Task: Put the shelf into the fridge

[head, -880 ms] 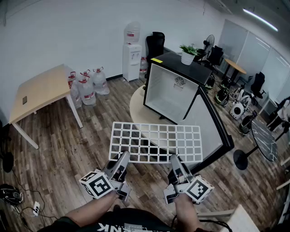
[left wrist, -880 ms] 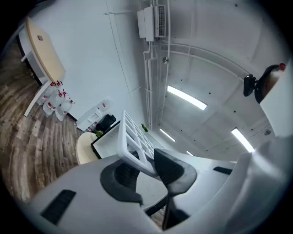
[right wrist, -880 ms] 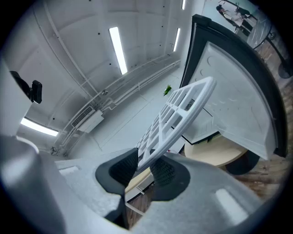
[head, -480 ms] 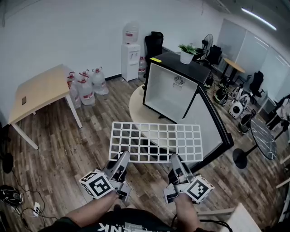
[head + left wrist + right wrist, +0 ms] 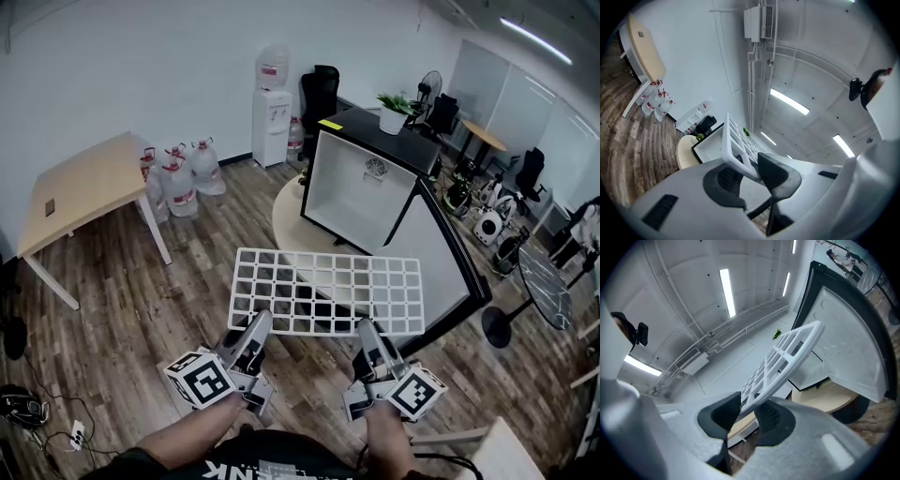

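A white grid shelf is held level in front of me, each gripper pinching its near edge. My left gripper is shut on the near left part, my right gripper on the near right. In the left gripper view the shelf runs edge-on between the dark pads of that gripper. The right gripper view shows the shelf clamped in that gripper. The black fridge stands beyond on a round table, white inside, its door swung open to the right.
A wooden desk stands at the left, with water bottles and a dispenser by the wall. A potted plant sits on the fridge. A black chair is behind it; a floor stand is right of the door.
The shelf and both grippers have edged slightly forward and right, toward the fridge. Both grips on the shelf are unchanged.
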Tool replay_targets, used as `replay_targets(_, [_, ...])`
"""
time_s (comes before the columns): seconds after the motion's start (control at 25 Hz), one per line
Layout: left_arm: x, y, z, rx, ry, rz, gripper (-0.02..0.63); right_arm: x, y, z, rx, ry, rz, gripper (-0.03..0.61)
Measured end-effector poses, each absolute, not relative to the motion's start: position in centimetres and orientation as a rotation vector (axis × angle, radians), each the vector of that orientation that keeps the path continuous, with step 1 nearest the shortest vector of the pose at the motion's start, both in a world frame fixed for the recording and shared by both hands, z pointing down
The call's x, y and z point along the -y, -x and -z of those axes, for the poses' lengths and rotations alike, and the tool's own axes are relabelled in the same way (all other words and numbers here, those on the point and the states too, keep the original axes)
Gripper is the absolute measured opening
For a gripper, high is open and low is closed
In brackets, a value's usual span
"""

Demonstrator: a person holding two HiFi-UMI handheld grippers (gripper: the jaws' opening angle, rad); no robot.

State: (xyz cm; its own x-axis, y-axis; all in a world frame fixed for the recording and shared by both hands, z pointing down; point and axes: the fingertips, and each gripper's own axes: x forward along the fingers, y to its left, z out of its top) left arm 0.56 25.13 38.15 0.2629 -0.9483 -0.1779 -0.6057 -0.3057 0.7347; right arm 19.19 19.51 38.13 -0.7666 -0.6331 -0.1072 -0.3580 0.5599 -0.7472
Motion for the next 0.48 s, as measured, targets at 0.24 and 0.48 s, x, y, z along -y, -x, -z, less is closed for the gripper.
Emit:
replay_targets(0.24, [-25.4,1.4,-38.2,1.363,-2.012,0.856,0.086,-19.8,-17.4,-38.5,-2.415,0.817,1.082,0.092])
replay_targets(0.48, [-25.7,4.3,-38.2,1.337,-2.025,0.886,0.078,-19.8,-15.5,-38.9,-2.456,0.864,1.025,0.118])
